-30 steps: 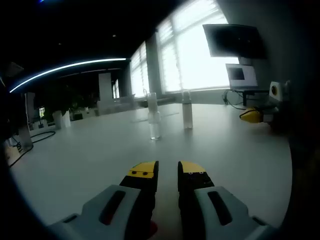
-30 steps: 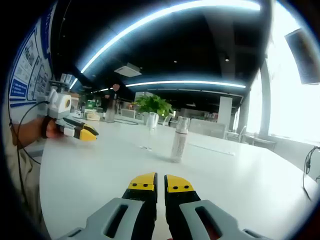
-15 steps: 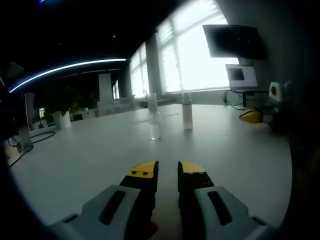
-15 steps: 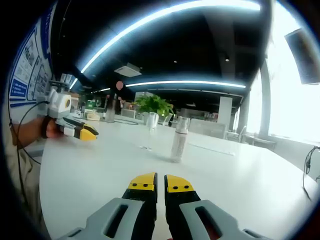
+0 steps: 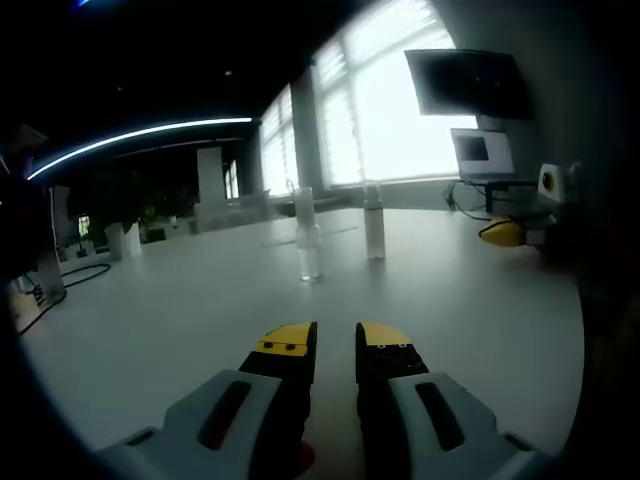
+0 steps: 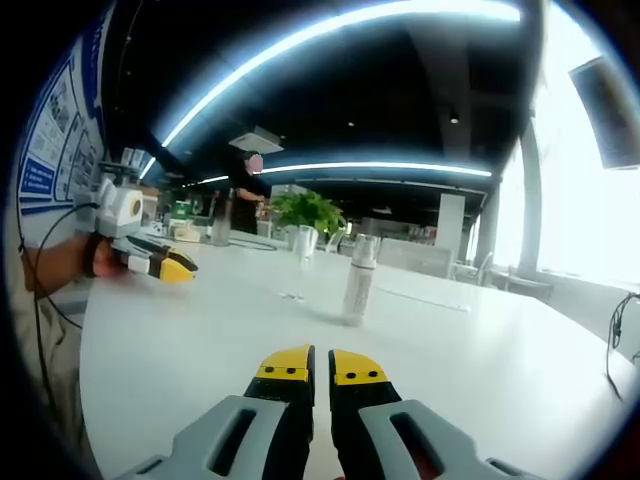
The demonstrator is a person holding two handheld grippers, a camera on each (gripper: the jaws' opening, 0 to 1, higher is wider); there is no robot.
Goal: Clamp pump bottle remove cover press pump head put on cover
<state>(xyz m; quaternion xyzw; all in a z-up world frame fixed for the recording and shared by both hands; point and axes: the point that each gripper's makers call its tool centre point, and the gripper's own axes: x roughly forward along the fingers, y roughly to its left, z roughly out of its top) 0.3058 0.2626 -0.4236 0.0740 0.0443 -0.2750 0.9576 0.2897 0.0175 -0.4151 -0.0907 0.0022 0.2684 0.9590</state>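
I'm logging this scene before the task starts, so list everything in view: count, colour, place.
pump bottle: one, pale with clear cover on, upright on the table ahead of both grippers.
clear glass vessel: one, transparent, standing near the bottle.
table: one, white, under everything.
potted plant: one, green, far side of the table.
monitor: one, dark, high on the wall by the windows.
laptop: one, open, at the table's far edge.
cable: one, black, on the table at left.
person: one, dark clothes, standing in the background.
left gripper: yellow-tipped, slightly parted, empty.
right gripper: yellow-tipped, closed, empty.
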